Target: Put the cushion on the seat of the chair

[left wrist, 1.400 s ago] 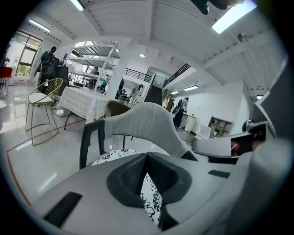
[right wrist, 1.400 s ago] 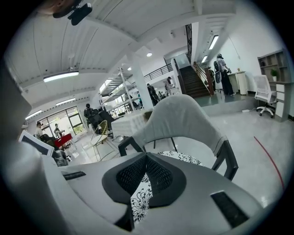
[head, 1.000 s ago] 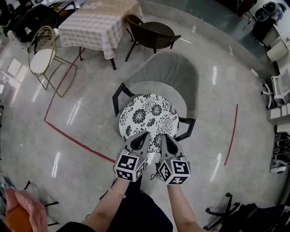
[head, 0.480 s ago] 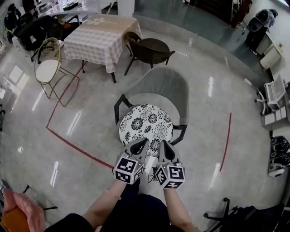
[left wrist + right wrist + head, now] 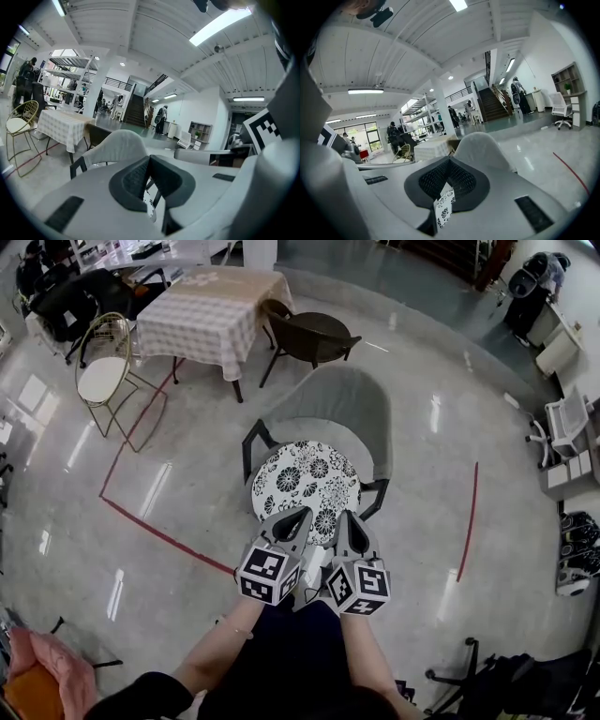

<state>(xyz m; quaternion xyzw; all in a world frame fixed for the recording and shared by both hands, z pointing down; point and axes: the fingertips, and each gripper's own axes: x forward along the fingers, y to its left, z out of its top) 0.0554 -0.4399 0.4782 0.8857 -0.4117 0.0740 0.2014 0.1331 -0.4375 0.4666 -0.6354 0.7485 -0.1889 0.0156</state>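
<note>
A round white cushion [image 5: 305, 486] with black flower print lies over the seat of the grey armchair [image 5: 328, 404], inside its curved back. My left gripper [image 5: 298, 517] and right gripper [image 5: 345, 519] sit side by side at the cushion's near edge, both shut on it. In the left gripper view the jaws [image 5: 147, 161] meet, with a sliver of the printed cushion [image 5: 151, 207] below them and the chair's back [image 5: 119, 143] beyond. A flap of the cushion [image 5: 444, 206] sticks out of the closed right gripper [image 5: 449, 164], and the chair [image 5: 480, 147] stands behind it.
A table with a checked cloth [image 5: 211, 310] stands at the back, a dark chair [image 5: 314, 334] beside it and a gold wire chair [image 5: 101, 367] to the left. Red tape lines [image 5: 155, 531] cross the glossy floor. An office chair base [image 5: 459, 676] is at lower right.
Both grippers have risen toward the camera with the cushion's near edge still pinched. The chair has not moved.
</note>
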